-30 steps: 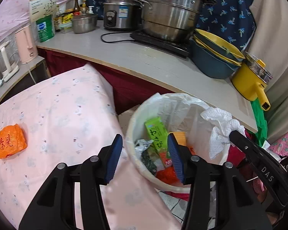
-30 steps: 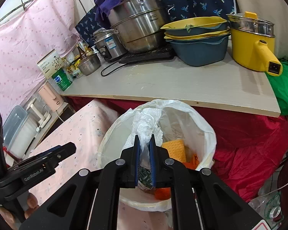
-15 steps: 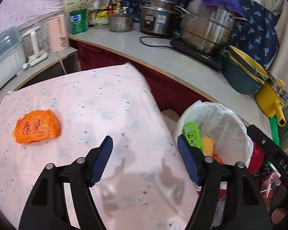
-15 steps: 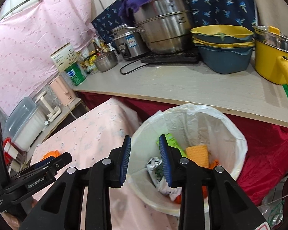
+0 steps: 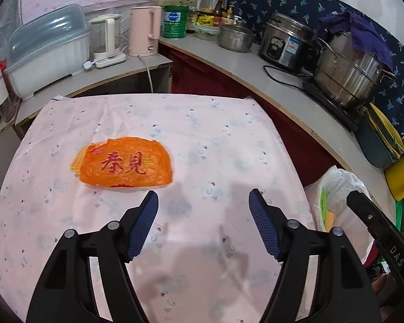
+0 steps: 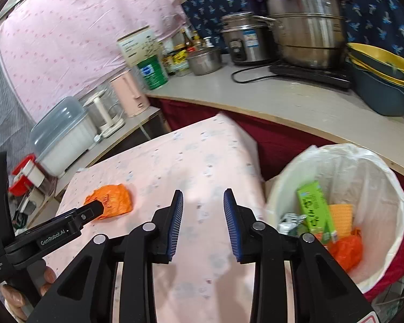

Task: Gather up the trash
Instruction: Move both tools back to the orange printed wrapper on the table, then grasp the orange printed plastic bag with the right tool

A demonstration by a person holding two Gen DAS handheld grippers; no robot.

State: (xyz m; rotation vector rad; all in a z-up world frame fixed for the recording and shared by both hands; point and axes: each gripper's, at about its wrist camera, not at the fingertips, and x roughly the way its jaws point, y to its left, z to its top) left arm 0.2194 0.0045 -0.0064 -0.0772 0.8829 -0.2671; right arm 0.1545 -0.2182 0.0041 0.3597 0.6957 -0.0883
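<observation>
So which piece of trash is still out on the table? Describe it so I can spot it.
Look at the pink-clothed table beside the lined bin. The only item on it is a flattened orange wrapper with red characters, lying just ahead of the left gripper.

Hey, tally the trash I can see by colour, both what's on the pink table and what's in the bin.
Orange: 3, the wrapper on the table, a bag and a pad in the bin
Green: 1, a packet
Silver: 1, a wrapper
Total: 5
</observation>
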